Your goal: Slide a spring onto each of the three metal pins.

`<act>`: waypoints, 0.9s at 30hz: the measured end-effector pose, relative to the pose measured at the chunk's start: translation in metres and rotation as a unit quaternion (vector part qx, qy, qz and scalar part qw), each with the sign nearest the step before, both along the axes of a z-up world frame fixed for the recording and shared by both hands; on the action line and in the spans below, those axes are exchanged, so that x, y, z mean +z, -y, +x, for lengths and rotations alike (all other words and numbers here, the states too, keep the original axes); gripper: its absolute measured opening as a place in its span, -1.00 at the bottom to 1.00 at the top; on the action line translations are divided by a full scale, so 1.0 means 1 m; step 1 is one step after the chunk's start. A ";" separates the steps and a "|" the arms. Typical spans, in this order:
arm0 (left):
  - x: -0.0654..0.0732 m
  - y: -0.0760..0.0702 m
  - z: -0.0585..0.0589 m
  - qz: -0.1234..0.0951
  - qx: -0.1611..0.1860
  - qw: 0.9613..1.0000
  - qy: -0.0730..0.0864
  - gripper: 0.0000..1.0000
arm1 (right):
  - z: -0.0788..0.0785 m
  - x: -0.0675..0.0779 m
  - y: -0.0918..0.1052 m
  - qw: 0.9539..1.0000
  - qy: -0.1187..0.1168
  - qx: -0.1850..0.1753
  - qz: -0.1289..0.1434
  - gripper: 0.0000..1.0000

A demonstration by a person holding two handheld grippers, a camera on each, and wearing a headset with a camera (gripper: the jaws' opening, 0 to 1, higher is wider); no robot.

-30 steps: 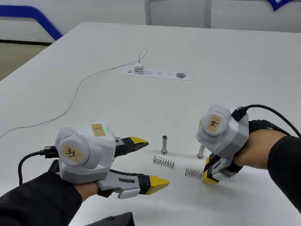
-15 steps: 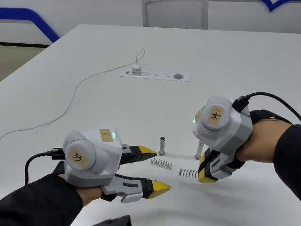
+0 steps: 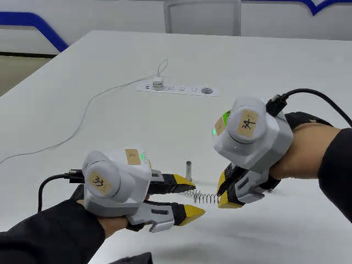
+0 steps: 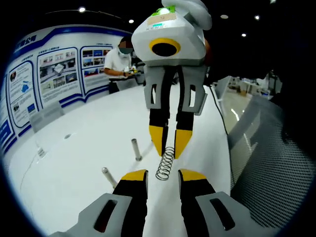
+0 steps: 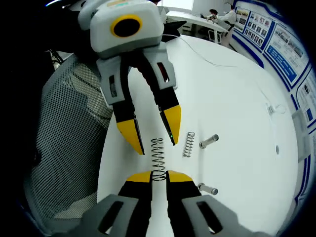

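Note:
My right gripper point(image 3: 224, 197) is shut on one end of a spring point(image 3: 205, 197) and holds it level above the white table point(image 3: 110, 126). In the right gripper view the spring point(image 5: 157, 157) runs forward from my shut jaws point(image 5: 159, 176). My left gripper point(image 3: 190, 196) is open, and its yellow fingertips stand on either side of the spring's free end point(image 4: 165, 163). A second spring point(image 5: 188, 144) lies on the table beside two upright metal pins point(image 5: 210, 140) point(image 5: 208, 189). One pin point(image 3: 188, 169) stands just behind the left gripper's upper finger.
A white power strip point(image 3: 176, 88) with a plugged-in cable point(image 3: 82, 121) lies farther back on the table. A chair back point(image 3: 201, 16) stands at the far edge. A mesh chair point(image 4: 266, 148) sits beside the table's near edge.
My right gripper has lifted the spring off the table and carried it left. My left gripper has moved right, bringing its open fingers around the spring's free end.

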State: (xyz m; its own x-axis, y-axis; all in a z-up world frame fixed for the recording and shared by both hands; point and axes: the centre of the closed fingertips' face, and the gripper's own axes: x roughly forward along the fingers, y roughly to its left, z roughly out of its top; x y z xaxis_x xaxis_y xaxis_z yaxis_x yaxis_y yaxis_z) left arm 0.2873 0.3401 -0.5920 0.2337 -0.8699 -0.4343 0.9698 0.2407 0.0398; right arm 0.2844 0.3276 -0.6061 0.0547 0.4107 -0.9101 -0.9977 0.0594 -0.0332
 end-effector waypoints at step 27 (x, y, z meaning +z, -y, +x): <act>0.008 0.004 -0.010 -0.021 -0.028 0.999 0.010 -0.79 | -0.006 -0.008 0.004 1.000 -0.006 0.014 0.007 -0.73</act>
State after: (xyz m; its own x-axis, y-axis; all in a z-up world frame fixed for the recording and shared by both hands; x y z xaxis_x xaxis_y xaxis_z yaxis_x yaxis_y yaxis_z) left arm 0.2775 0.3360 -0.5838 0.1925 -0.8995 -0.3923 0.9809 0.1882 0.0497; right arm 0.2789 0.3235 -0.6137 0.0314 0.4244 -0.9049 -0.9993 0.0321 -0.0196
